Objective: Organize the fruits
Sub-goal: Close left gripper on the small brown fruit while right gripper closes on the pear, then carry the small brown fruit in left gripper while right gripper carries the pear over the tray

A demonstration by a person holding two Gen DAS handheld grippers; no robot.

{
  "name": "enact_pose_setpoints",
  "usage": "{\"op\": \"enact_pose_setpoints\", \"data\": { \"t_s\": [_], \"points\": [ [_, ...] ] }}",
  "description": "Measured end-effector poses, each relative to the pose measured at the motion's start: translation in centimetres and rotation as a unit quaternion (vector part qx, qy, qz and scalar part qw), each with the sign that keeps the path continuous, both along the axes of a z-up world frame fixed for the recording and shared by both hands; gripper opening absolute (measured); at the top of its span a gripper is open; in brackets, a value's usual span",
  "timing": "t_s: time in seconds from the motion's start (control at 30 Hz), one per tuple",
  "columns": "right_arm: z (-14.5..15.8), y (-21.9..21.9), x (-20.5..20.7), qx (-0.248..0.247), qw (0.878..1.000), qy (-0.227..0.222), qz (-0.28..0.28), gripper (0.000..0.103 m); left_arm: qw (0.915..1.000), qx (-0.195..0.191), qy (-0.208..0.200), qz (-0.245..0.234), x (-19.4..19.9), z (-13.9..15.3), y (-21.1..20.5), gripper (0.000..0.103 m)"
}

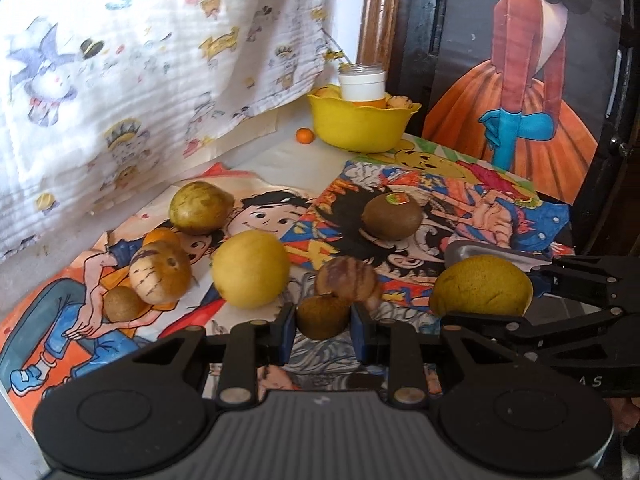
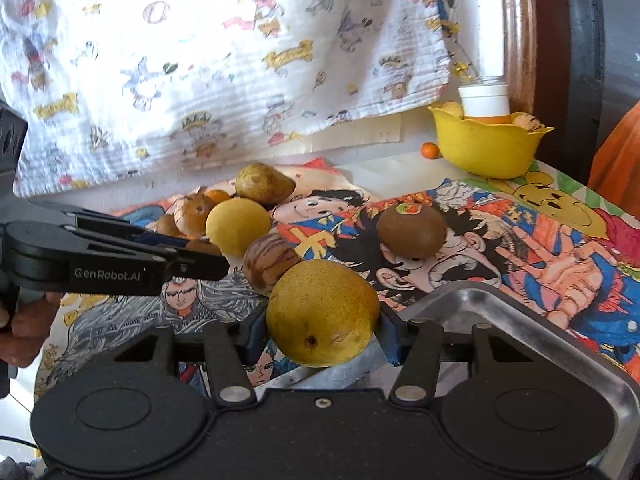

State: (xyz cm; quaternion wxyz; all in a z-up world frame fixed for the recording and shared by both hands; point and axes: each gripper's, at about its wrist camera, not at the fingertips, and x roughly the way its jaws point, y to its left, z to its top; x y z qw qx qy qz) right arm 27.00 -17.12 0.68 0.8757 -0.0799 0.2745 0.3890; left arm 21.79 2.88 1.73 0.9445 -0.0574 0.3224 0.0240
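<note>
My left gripper (image 1: 323, 318) is shut on a small brown kiwi (image 1: 322, 316), held just above the table. My right gripper (image 2: 322, 330) is shut on a yellow-green pear (image 2: 322, 312), held over the corner of a metal tray (image 2: 520, 312); that pear also shows in the left wrist view (image 1: 482, 286). On the cartoon-print table lie a striped brown fruit (image 1: 347, 280), a stickered kiwi (image 1: 392, 216), a yellow round fruit (image 1: 250, 268), a green pear (image 1: 200, 207), a striped tan fruit (image 1: 160, 272), a small kiwi (image 1: 122, 303) and an orange (image 1: 160, 238).
A yellow bowl (image 1: 360, 126) at the back holds fruit and a white-capped jar (image 1: 362, 84). A small orange (image 1: 304, 135) lies left of it. A patterned cloth (image 1: 140, 60) hangs along the left and back. A painted panel (image 1: 520, 60) stands at the right.
</note>
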Motion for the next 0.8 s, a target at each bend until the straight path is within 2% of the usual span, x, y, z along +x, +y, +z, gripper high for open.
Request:
{"op": "enact_pose_setpoints", "data": {
  "t_s": [0.33,0.57,0.8],
  "points": [
    [1.6,-6.6,0.5,0.007,0.998,-0.028,-0.061,0.056,0.9992,-0.007,-0.022,-0.032,1.4,1.4,-4.2,0.031],
    [0.1,-10.6,1.6,-0.006,0.993,-0.051,-0.107,0.056,0.9966,-0.02,-0.025,-0.076,4.3,1.2,-7.8,0.031],
    [-1.8,-12.0,2.1,-0.025,0.989,-0.077,-0.125,0.056,0.9945,-0.031,-0.012,-0.1,7.4,-0.4,-10.4,0.031]
  ]
}}
